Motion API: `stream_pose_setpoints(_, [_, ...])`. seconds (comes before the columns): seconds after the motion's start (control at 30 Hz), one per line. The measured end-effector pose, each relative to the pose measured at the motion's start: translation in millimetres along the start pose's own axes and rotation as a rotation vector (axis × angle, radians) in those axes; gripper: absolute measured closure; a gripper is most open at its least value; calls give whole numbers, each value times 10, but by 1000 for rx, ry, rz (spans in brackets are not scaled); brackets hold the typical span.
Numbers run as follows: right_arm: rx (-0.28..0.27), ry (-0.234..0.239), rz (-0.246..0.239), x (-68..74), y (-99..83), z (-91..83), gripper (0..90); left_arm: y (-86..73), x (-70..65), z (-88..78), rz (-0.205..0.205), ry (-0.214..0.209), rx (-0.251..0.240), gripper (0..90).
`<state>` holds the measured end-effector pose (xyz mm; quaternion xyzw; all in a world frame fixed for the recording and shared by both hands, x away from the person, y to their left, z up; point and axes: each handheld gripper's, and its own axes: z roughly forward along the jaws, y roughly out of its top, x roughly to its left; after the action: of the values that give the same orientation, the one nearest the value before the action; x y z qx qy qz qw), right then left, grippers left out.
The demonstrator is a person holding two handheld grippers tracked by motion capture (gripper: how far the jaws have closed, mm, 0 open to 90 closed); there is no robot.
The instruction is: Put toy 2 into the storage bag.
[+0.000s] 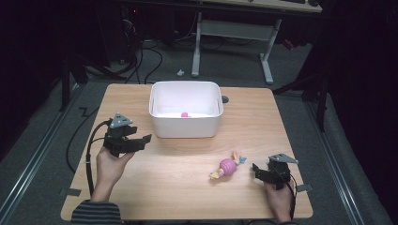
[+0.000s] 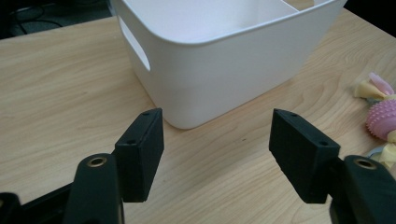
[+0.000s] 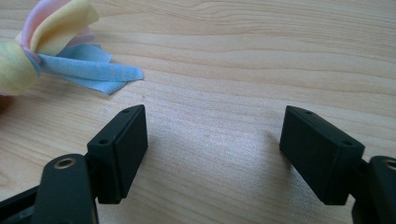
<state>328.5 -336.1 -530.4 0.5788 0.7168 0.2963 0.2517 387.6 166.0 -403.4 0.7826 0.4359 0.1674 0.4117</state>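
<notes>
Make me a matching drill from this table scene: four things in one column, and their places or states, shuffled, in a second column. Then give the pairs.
Things:
1. white bin
2. pink spiky toy
3. left gripper
4. small pink thing

Places or states:
A. inside the bin
B. on the wood close to the right gripper
C. at the table's far middle
D. open and empty, beside the bin

Pairs: 1-C, 2-B, 3-D, 4-A
</notes>
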Motion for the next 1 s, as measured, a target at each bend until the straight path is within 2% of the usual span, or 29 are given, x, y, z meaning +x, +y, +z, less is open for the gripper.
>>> stream_pose_setpoints(0.2, [-1, 1, -2, 0, 0, 1, 235, -224, 10, 82, -36, -4, 5, 350])
stream_pose_setpoints(0.63, [-1, 0, -1, 1, 0, 1, 235, -516, 25, 242, -88, 5, 11, 340])
stream_pose_setpoints(1.0, [0, 0, 1, 3, 1, 1, 234, -800, -11, 568, -108, 48, 54, 336])
